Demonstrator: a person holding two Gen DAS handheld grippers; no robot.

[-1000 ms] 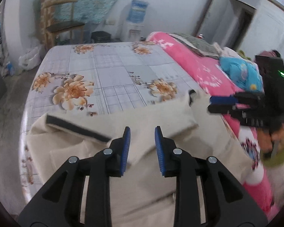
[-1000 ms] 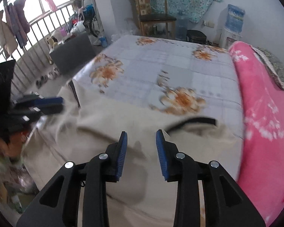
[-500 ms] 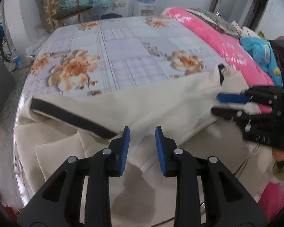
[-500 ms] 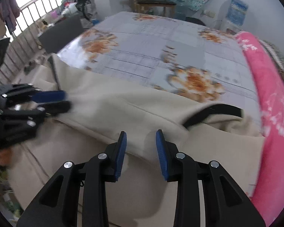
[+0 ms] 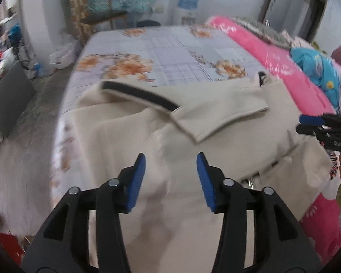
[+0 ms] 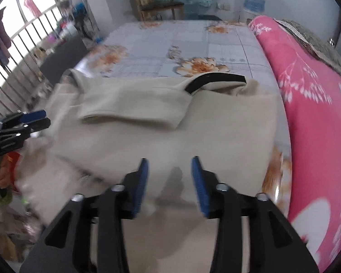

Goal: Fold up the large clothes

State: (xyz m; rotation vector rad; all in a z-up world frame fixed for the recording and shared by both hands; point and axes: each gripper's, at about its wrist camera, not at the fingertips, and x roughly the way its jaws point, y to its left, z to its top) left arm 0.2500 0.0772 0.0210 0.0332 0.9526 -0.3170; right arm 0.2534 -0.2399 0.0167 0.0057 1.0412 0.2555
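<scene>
Cream fabric is lying spread across the near end of the bed (image 5: 166, 45), a large beige garment (image 5: 193, 136) with a black-trimmed collar (image 5: 138, 95) showing along its far edge. One sleeve (image 5: 218, 113) is lying folded inward across the body of the garment, its cuff end pointing toward the middle. The bed is wearing a pale sheet with orange flowers, and a pink blanket (image 6: 311, 95) is running along one side beside the garment.

The left claw (image 5: 170, 177) is hovering over the near part of the garment, its blue pads (image 5: 136, 182) standing apart and opening wider, with no cloth pinched between them. The right claw (image 6: 169, 182) is doing the same over its own side of the garment, jaws opening, nothing gripped. Each claw is also showing at the edge of the other's view. A wooden chair (image 5: 95, 13) and a water dispenser (image 6: 254, 0) are standing against the far wall.
</scene>
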